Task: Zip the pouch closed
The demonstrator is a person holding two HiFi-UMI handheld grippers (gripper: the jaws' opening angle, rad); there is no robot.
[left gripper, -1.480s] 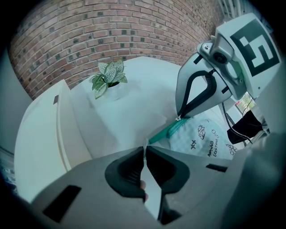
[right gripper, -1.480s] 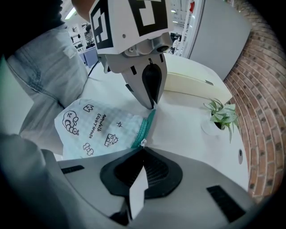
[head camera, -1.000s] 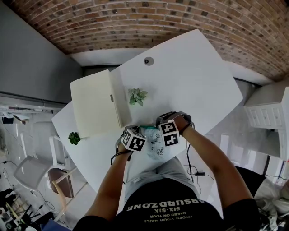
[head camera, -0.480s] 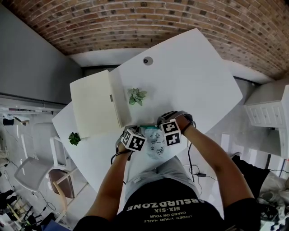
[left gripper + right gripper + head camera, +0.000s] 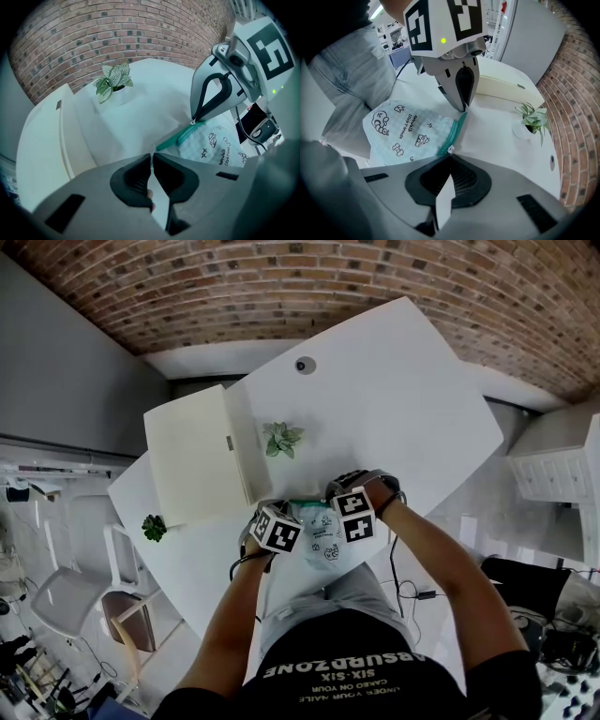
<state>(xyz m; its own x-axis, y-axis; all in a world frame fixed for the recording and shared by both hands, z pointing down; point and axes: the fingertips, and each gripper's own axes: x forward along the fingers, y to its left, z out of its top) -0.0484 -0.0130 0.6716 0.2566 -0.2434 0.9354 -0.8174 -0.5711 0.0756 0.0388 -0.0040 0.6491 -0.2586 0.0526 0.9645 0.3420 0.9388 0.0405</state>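
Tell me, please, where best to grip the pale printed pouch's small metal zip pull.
Pinch the small metal zip pull across its thin tab, from steeply above, at the teal zip's end, where it juts from the pale printed pouch. The right gripper seems shut there.

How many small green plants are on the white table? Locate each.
2: one small green plant right of the cream rectangular box; another at the white table's left edge.

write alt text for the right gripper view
The right gripper is shut on the pull of a teal zipper on a printed pouch; the left gripper pinches the zipper's far end. The pouch lies on a white table, a potted plant at right.
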